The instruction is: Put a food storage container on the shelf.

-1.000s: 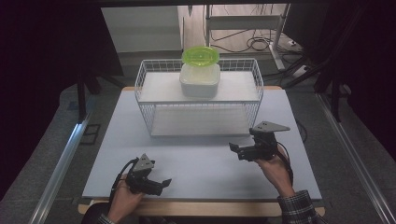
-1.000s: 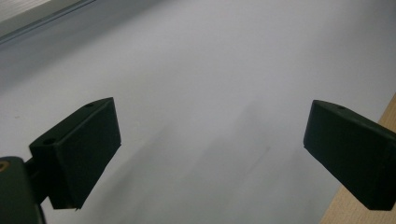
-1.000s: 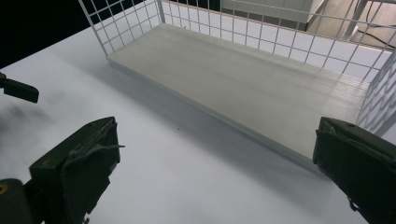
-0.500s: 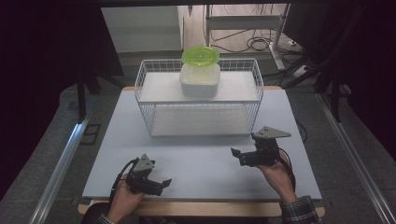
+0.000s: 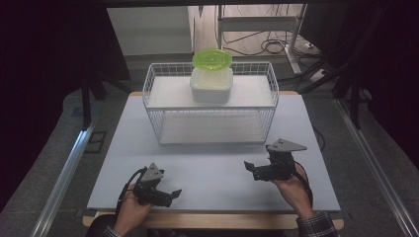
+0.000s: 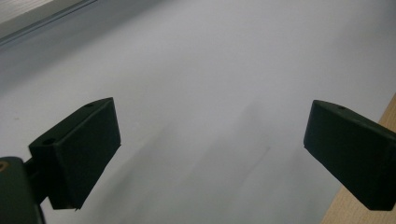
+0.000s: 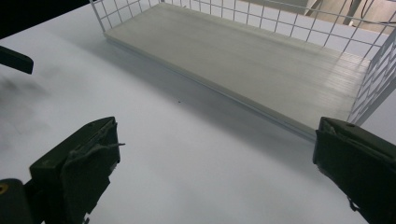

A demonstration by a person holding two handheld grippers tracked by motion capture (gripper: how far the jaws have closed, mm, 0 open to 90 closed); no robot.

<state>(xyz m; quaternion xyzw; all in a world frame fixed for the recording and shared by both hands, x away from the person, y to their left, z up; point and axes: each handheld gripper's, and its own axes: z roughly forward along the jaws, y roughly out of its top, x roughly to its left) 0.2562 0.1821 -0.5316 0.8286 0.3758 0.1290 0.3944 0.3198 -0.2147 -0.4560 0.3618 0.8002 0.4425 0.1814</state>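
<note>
Both of my grippers, left (image 5: 170, 193) and right (image 5: 250, 168), hover with jaws spread and empty over the near table (image 5: 217, 168). Nothing is done yet, I judge: the white container (image 5: 211, 85) (green lid (image 5: 212, 58) resting on top) sits untouched on the wire rack's (image 5: 210, 106) upper shelf, well apart from both.

I read this as a lab or test room set up for recording. The bench (image 5: 207, 168) is a plain pale board on a wood-edged frame, standing alone on grey carpet (image 5: 54, 148) rather than against any wall. Dark curtains (image 5: 54, 44) close off both sides. Behind it I see a metal rack (image 5: 257, 24) with loose cables (image 5: 269, 47) coiled on the floor, and aluminium rails (image 5: 66, 173) run along the floor on either side. On the bench stands 1 white wire shelf (image 5: 212, 106), like a staged prop.
</note>
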